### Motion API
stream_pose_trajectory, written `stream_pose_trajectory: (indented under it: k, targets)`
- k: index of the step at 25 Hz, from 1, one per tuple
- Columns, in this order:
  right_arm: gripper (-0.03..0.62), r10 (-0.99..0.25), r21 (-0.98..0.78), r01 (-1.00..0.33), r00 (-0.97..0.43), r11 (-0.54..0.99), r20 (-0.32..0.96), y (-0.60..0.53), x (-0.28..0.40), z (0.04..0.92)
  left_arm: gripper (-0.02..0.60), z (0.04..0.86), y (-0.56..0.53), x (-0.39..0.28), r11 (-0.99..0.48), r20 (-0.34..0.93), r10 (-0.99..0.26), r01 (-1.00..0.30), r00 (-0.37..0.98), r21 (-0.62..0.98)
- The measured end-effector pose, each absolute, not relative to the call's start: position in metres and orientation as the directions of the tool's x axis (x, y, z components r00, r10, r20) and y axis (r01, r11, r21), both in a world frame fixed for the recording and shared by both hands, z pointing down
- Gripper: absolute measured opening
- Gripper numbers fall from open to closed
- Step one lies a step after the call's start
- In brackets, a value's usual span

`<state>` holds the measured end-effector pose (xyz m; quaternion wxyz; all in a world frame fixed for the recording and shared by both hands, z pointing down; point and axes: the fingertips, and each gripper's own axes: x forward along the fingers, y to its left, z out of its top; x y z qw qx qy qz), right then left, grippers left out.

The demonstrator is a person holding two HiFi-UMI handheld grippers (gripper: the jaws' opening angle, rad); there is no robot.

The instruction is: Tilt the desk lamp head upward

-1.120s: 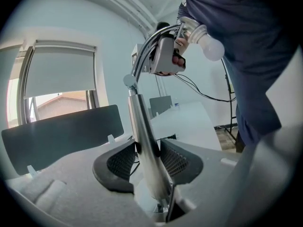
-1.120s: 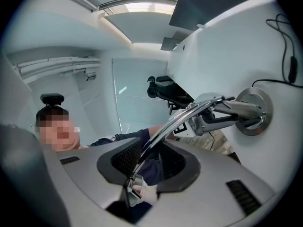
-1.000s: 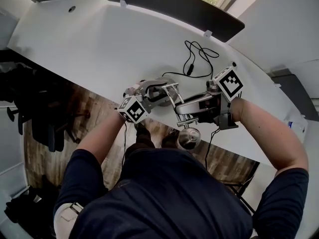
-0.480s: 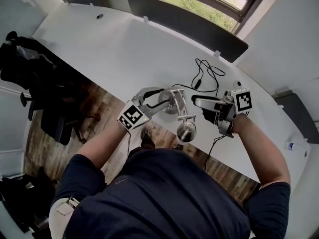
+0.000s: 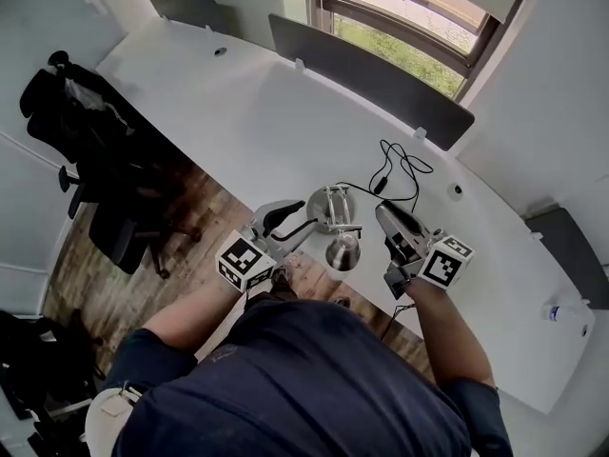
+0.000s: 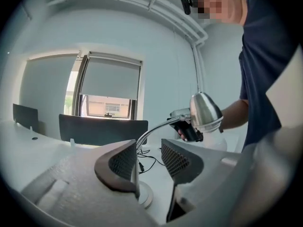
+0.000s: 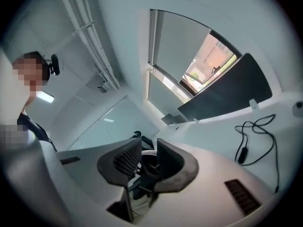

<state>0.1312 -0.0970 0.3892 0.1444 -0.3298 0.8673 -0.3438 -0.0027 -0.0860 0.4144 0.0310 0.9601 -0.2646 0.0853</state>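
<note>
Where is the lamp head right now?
In the head view, the lamp head sits at the desk's front edge, just nearer the person than its round base, between the left gripper and the right gripper.

Chrome desk lamp (image 5: 333,219), round base (image 5: 325,204) near front edge of white desk (image 5: 238,112), head (image 6: 204,111) seemingly angled downward

Desk (image 5: 238,112): one.
Lamp (image 5: 335,227): one, at desk's 6 o'clock edge.
Cable (image 5: 400,165): one, black, 1 o'clock of lamp.
Hand-held grippers: two. Left hand-held gripper (image 5: 288,220) at lamp's 9 o'clock, right hand-held gripper (image 5: 384,209) at 3 o'clock.
Dark screens on desk's far edge: two. Left screen (image 5: 190,9), right screen (image 5: 371,69).
Desk holes: two. Left hole (image 5: 221,51), right hole (image 5: 457,190).
Window (image 5: 419,8): one, 12 o'clock.
Person (image 5: 314,379): one.
Dark chairs (image 5: 86,160), 9 o'clock: number unclear.
</note>
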Motion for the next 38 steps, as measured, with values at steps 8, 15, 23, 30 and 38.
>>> stream_pose_trajectory:
  k: [8,15,23,30,38]
  targets:
    - [0.035,-0.803,-0.398,-0.757,-0.59,0.518,0.079,-0.07,0.13,0.4,0.065,0.39,-0.05,-0.012,-0.783,0.103,-0.598,-0.607,0.795,0.134]
    - [0.011,-0.87,-0.285,-0.851,-0.484,0.441,0.098,-0.042,0.114,0.393,0.008,0.369,-0.032,-0.018,-0.786,0.038,-0.597,-0.594,0.801,0.17]
    - [0.011,-0.883,-0.212,-0.882,-0.452,0.42,0.13,-0.021,0.098,0.398,0.007,0.375,-0.019,-0.008,-0.843,0.035,-0.52,-0.519,0.853,0.14]
    - [0.009,-0.887,-0.227,-0.886,-0.44,0.404,0.138,-0.016,0.095,0.403,0.006,0.373,-0.015,-0.001,-0.869,0.038,-0.48,-0.481,0.877,0.121]
    - [0.009,-0.89,-0.25,-0.885,-0.434,0.393,0.14,-0.016,0.097,0.404,0.006,0.374,-0.016,0.002,-0.874,0.043,-0.467,-0.468,0.883,0.129]
